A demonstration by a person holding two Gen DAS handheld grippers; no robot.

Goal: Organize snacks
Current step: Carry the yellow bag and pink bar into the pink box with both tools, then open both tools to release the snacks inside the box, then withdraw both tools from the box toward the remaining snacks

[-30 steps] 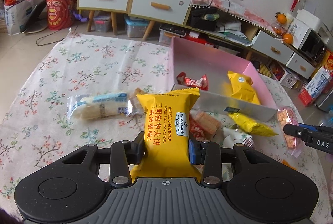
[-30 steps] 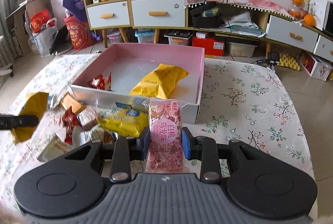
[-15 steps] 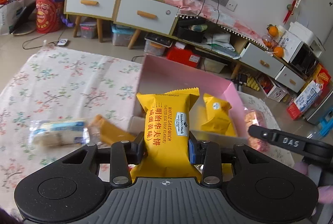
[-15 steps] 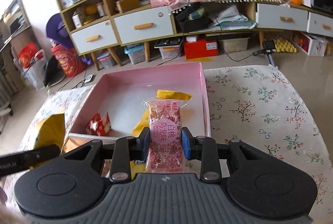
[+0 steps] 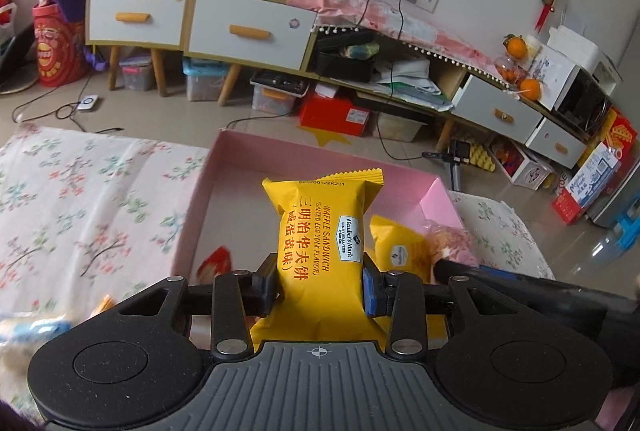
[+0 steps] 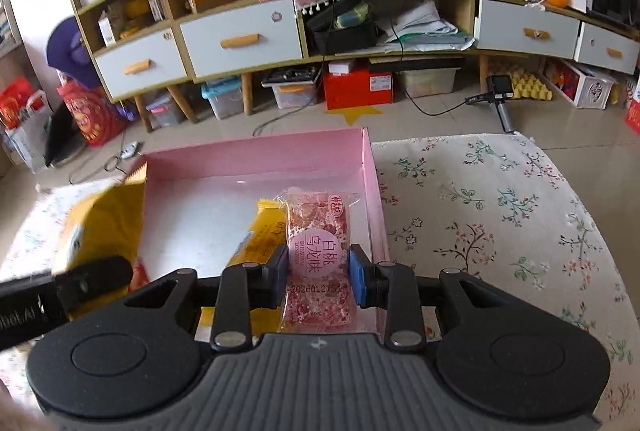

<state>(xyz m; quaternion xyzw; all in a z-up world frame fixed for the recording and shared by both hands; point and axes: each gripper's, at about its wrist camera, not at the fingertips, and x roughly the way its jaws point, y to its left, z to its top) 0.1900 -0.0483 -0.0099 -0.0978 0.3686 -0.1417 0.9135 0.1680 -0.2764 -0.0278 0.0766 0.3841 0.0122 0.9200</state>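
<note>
My left gripper (image 5: pixel 320 289) is shut on a yellow waffle sandwich pack (image 5: pixel 322 231) and holds it above the open pink box (image 5: pixel 200 191). My right gripper (image 6: pixel 318 273) is shut on a pink peach oolong snack pack (image 6: pixel 316 231), also above the pink box (image 6: pixel 256 155), near its right wall. Inside the box lie another yellow pack (image 5: pixel 400 251) and a red wrapper (image 5: pixel 214 263). In the right wrist view the left gripper and its yellow pack (image 6: pixel 100 227) show blurred at the left.
The box stands on a floral tablecloth (image 6: pixel 500 211). Loose snacks lie at the near left of the table (image 5: pixel 32 327). Beyond the table are a floor, drawers and shelves (image 5: pixel 240 27).
Both grippers have moved forward and up over the pink box, each carrying its pack. The loose snacks in front of the box have dropped out of sight.
</note>
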